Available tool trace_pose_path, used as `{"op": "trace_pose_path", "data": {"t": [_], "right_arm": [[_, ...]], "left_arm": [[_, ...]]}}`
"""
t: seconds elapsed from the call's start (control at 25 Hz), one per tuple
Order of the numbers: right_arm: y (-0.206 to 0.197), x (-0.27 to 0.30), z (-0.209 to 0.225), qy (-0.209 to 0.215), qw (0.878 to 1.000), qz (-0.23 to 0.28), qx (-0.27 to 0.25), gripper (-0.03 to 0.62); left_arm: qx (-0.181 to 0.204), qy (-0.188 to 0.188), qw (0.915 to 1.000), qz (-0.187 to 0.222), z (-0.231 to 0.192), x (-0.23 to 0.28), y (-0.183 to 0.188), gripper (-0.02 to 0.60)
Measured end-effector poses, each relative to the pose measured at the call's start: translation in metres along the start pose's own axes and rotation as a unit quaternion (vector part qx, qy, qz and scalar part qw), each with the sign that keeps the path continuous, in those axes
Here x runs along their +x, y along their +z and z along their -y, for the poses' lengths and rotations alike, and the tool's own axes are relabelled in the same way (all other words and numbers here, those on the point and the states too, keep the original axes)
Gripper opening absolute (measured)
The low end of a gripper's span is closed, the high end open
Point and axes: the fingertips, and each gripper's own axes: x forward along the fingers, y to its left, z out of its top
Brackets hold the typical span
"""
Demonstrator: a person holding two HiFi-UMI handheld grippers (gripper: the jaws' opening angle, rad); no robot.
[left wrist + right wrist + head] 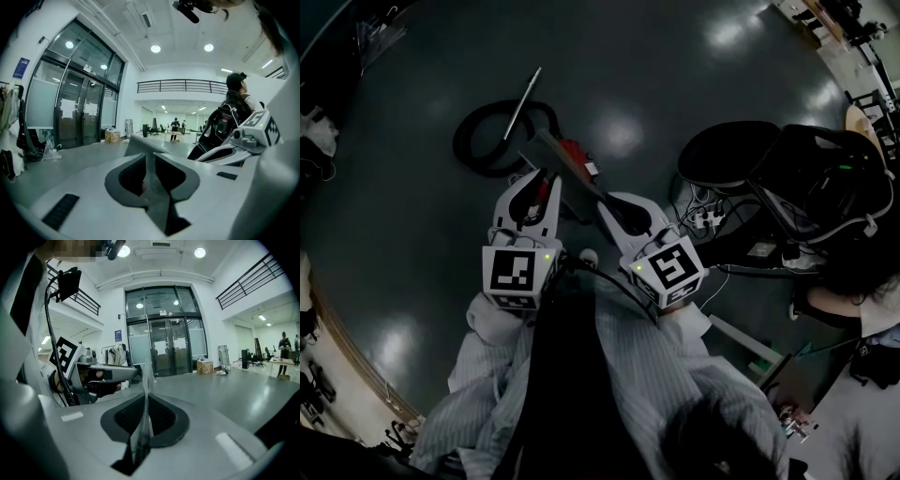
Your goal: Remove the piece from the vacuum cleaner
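We grip the flat grey piece with both grippers, over the vacuum cleaner.
Our left gripper and right gripper are each clamped onto the thin piece. On the floor beyond lie a looped hose and a metal tube; chairs and a power strip crowd our right.

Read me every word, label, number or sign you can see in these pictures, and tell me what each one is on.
No text here is readable.
Blue sign beside the glass doors: too small to read.
Sign above the doors: blurred.
Papers on the door glass: too small to read.
Left marker cube and right marker cube: black-and-white square patterns, no letters.
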Motion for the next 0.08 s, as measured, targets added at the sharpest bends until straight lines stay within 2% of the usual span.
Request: {"op": "trace_pose_path", "data": {"t": [0.08], "right_arm": [[0.0083, 0.0046, 0.0066, -0.001, 1.0, 0.0, -0.002, 0.023]], "left_arm": [[0.002, -0.002, 1.0, 0.0, -0.0029, 0.0072, 0.0067, 0.066]]}}
